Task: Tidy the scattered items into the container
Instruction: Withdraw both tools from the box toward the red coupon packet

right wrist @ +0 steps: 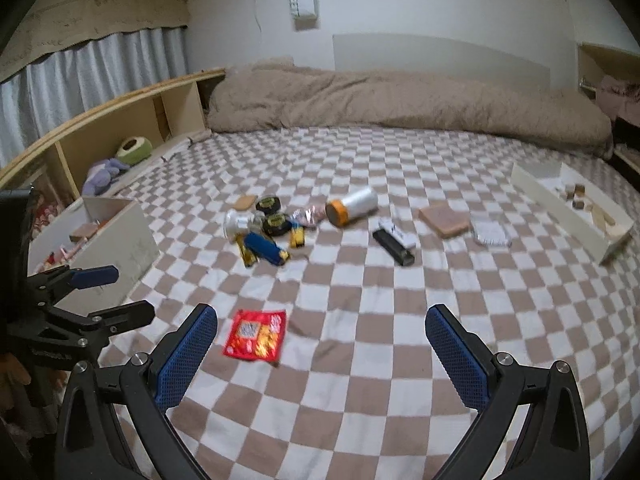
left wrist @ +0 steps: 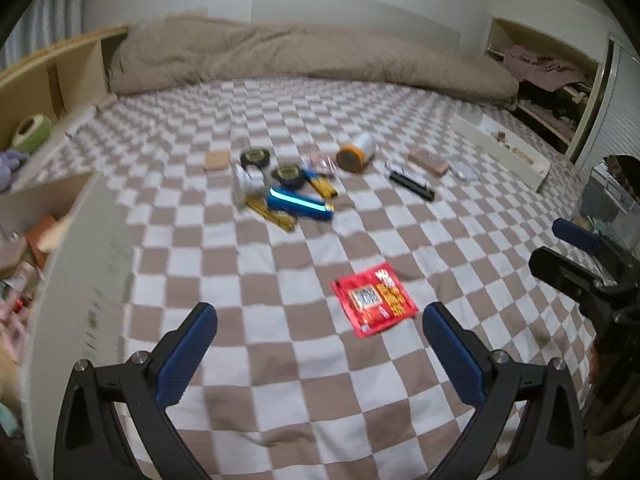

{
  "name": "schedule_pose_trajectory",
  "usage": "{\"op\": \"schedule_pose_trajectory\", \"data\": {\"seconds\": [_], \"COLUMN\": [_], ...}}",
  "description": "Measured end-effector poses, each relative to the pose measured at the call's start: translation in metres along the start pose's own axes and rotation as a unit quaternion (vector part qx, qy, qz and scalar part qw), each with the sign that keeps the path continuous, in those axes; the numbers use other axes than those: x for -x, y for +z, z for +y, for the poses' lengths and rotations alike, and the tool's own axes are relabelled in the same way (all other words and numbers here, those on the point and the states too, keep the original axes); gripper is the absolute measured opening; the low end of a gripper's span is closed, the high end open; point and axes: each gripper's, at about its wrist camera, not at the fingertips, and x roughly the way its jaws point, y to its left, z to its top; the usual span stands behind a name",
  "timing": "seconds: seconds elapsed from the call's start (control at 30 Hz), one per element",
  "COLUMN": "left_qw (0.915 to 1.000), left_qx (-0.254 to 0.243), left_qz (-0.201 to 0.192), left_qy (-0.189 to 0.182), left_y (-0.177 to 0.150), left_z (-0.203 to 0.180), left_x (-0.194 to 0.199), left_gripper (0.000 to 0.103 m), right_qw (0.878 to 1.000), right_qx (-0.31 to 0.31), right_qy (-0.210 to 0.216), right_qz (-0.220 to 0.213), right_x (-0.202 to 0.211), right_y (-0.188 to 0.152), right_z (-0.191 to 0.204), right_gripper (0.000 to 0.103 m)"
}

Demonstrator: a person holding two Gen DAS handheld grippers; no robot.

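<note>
I am holding my left tool [left wrist: 320, 332] and my right tool [right wrist: 321, 334] low over the near part of the checked bed [right wrist: 400, 360], both with their blue-padded fingers spread wide apart and gripping nothing. Between them a flat red snack packet [right wrist: 256, 335] with yellow and white print is lying alone on the cover, nearer to me than everything else. Farther up the bed a loose cluster is sitting: a blue oblong case [left wrist: 300, 204] lying across yellow-and-black bars [left wrist: 322, 186], two black round tins [right wrist: 272, 214] with gold lettering, a small white jar [right wrist: 236, 222], a crinkled clear wrapper [right wrist: 306, 216] and a thin tan pad [right wrist: 245, 201]. Just right of the cluster a white cylinder with an orange cap [right wrist: 352, 206] is lying on its side, and beyond it to the right are a black bar with a white piece [right wrist: 394, 242], a brown block [right wrist: 442, 218] and a shiny packet [right wrist: 490, 234]. A white open box [right wrist: 120, 240] is standing at the left edge of the bed with a few things already in it, and a white shallow tray [right wrist: 560, 204] holding small wooden blocks is lying at the far right. A beige duvet [right wrist: 400, 100] is bunched along the far end.
</note>
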Motion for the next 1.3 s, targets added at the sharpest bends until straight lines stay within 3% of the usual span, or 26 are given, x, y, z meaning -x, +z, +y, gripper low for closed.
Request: {"op": "schedule_pose_trajectory", "data": {"seconds": [0.23,0.7,1.03,1.3], "left_qw": [0.9991,0.9965,0.9947,0.9911], "left_qx": [0.027,0.044,0.035,0.040], "left_qz": [0.029,0.071,0.061,0.091], "left_qy": [-0.011,0.002,0.075,0.089], "left_y": [-0.008,-0.020,-0.017,-0.010], "left_z": [-0.008,-0.037,-0.059,-0.059], "left_x": [-0.032,-0.085,-0.108,-0.121], "left_gripper": [0.103,0.103,0.103,0.103], "right_qw": [1.000,0.996,0.993,0.991], "right_qx": [-0.024,-0.081,-0.111,-0.130], "right_qy": [-0.005,-0.008,-0.014,0.009], "right_qz": [0.011,0.037,0.033,0.012], "right_x": [-0.013,-0.018,-0.013,-0.010], "right_y": [-0.017,-0.035,-0.036,-0.035], "right_z": [-0.010,-0.038,-0.053,-0.067], "right_gripper": [0.103,0.103,0.103,0.103]}}
